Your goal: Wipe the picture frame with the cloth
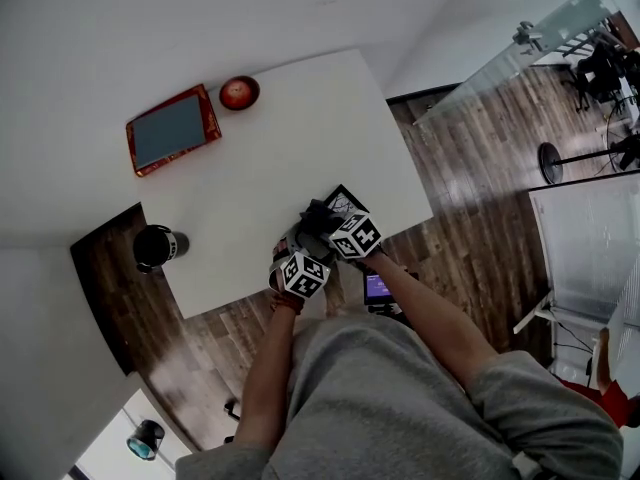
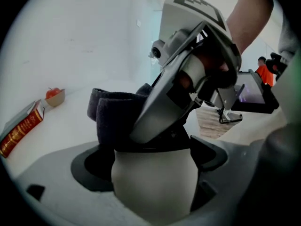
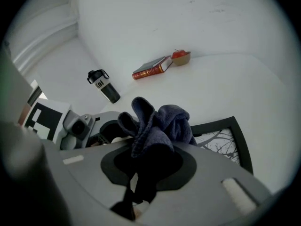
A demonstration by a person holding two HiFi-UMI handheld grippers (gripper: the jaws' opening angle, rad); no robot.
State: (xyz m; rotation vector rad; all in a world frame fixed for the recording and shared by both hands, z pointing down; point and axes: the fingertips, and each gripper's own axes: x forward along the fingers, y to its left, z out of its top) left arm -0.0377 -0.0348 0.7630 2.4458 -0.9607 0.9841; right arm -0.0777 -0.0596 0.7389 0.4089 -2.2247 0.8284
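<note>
Right gripper (image 3: 141, 187): jaws clenched on the cloth (image 3: 157, 124). The dark grey fabric runs down into the jaw gap, and the free end bunches up in loose folds just ahead of the tips. Left gripper (image 2: 155, 173): jaws pressed together into one pale mass with nothing clearly between them. A dark band crosses their tips, and we cannot tell whether it is the frame's rim or the underside of the other gripper. The head view shows both grippers close together at the near edge of the table (image 3: 235, 84). The picture frame (image 3: 218, 142) lies flat directly under and beyond the cloth, with its black border and pale tree print showing to the right of the folds. We judge the step in hand to be bringing the cloth down onto the frame for the first strokes; how much has been wiped cannot be read here. To do it well, we tilt the right gripper so the bunched fabric, not the hard jaw tips, meets the glass. We press lightly and sweep from the near side out toward the far corner, then follow the border. The frame is light and the table smooth, so it will probably skate under a sideways push. The left gripper should pin a near edge or corner while the right one strokes. Risk: the folds are loose, so a fast sweep could drag fabric out of the jaws. The red book (image 3: 151, 68), the bowl with an apple (image 3: 181, 56) and the black flask (image 3: 104, 87) stand well apart and out of the way.
</note>
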